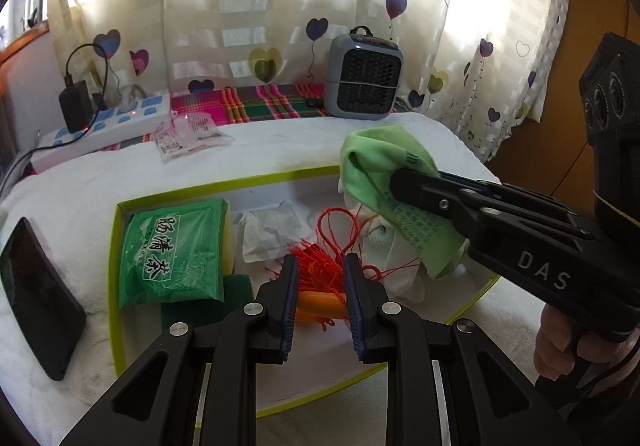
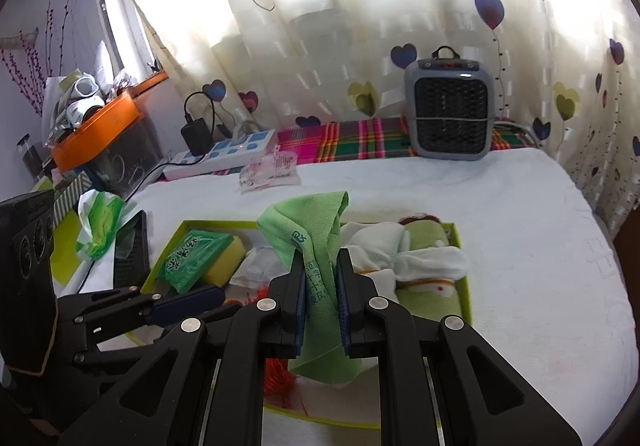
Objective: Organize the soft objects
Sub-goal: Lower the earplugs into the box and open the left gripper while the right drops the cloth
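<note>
A shallow box with a lime-green rim (image 1: 116, 246) (image 2: 168, 246) lies on a white towel. In it are a green tea packet (image 1: 172, 250) (image 2: 192, 260), a yellow sponge (image 2: 226, 258), a bundle of red-orange thread (image 1: 324, 266), and white and green soft cloths (image 2: 424, 262). My right gripper (image 2: 320, 258) (image 1: 396, 181) is shut on a light green cloth (image 2: 320, 242) (image 1: 384, 181) and holds it above the box. My left gripper (image 1: 320, 266) (image 2: 216, 292) is open, its fingers on either side of the red thread.
A dark phone (image 1: 40, 298) lies left of the box. A small grey heater (image 1: 364, 73) (image 2: 450, 109) stands at the back on a plaid cloth (image 1: 256, 101). A power strip (image 1: 108, 125) and plastic sachets (image 1: 188, 133) lie at the back left.
</note>
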A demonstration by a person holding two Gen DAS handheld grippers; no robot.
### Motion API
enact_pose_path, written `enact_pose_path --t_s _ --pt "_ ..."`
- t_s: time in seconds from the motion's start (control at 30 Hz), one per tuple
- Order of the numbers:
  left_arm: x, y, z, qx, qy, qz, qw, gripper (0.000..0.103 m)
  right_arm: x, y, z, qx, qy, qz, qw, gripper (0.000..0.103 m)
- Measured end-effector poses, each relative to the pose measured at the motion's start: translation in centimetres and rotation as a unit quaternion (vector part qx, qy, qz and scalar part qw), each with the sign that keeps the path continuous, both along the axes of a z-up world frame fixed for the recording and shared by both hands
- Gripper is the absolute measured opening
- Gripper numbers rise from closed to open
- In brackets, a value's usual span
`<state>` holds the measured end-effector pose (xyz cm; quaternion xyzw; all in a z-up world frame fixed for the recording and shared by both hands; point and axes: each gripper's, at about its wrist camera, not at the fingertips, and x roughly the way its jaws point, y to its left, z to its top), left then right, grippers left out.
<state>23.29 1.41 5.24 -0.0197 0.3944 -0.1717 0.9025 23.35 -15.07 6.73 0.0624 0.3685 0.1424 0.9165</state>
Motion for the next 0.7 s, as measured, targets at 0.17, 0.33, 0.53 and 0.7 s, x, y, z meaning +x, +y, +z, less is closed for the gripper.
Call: enact_pose_path --t_s 0.17,0.33,0.53,0.7 --pt "0.2 0.0 -0.2 0.002 0.004 0.003 1.0000 0.026 0.5 0.5 -0.9 -0.002 0.013 0.018 1.000 0.014" --pt "0.2 0.0 -0.3 0.001 0.004 0.004 1.0000 0.028 0.9 0.4 -1.6 0.004 0.024 0.020 1.000 0.014" --pt "0.2 0.1 -0.2 0.003 0.005 0.004 1.0000 0.031 0.9 0.4 -1.7 0.012 0.028 0.024 0.999 0.017" --pt "0.2 0.2 -0.2 0.003 0.004 0.008 1.0000 0.035 0.9 0.4 -1.7 0.019 0.033 0.028 0.999 0.031"
